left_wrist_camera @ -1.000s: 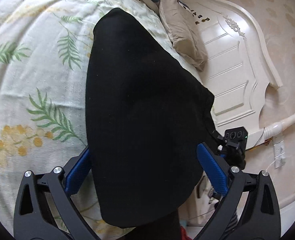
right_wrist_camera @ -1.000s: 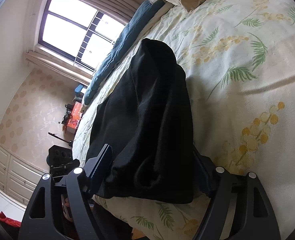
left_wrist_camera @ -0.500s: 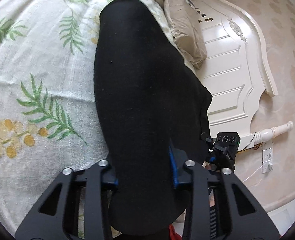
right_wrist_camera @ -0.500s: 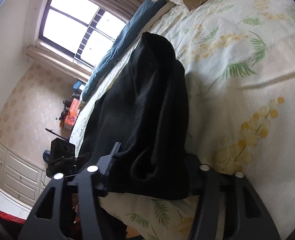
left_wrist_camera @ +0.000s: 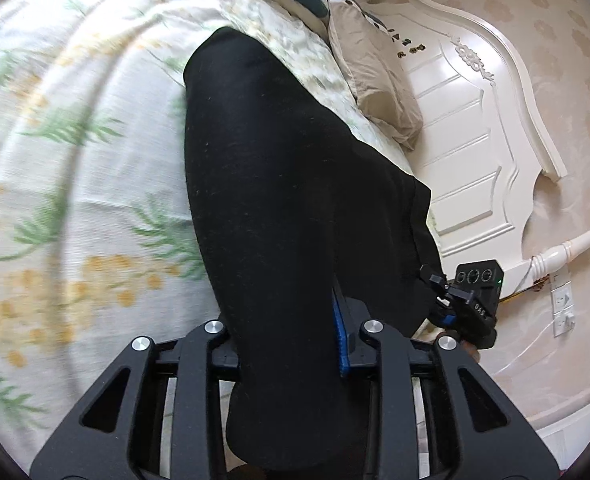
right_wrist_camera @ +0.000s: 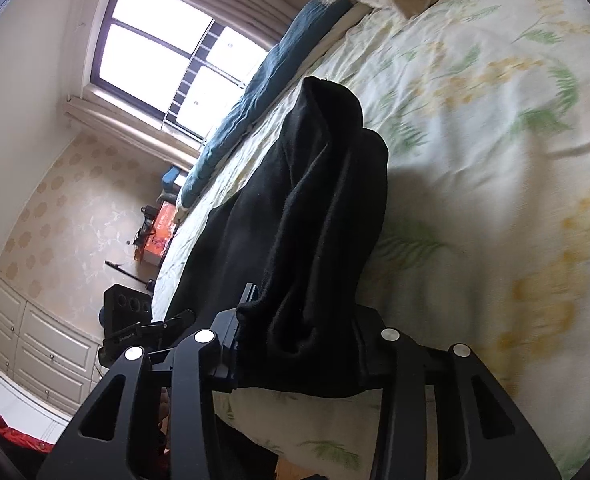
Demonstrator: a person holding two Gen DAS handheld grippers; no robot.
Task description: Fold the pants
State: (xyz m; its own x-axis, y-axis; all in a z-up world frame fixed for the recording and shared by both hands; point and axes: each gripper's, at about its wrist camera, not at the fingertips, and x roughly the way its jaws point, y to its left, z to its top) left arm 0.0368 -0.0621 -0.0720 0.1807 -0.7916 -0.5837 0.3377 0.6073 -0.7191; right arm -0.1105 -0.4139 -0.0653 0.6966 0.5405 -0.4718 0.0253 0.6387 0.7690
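Observation:
Black pants (left_wrist_camera: 279,184) lie stretched across a floral bedspread (left_wrist_camera: 75,168). My left gripper (left_wrist_camera: 287,340) is shut on one end of the pants, the cloth bunched between its blue pads (left_wrist_camera: 339,340) and draping over them. In the right wrist view the pants (right_wrist_camera: 315,208) rise in folds from my right gripper (right_wrist_camera: 295,344), which is shut on the other end. The fingertips of both grippers are hidden under the cloth. Each gripper shows small in the other's view, the right one in the left wrist view (left_wrist_camera: 471,304) and the left one in the right wrist view (right_wrist_camera: 135,320).
A white carved headboard (left_wrist_camera: 475,128) and a beige pillow (left_wrist_camera: 375,80) stand beyond the pants. A blue blanket (right_wrist_camera: 263,96) lies along the bed's far side under a window (right_wrist_camera: 167,68). White drawers (right_wrist_camera: 35,344) stand by the wall.
Both grippers went from open around the pants to shut on them. The cloth is now pulled into a narrower, lifted band and the views have shifted slightly.

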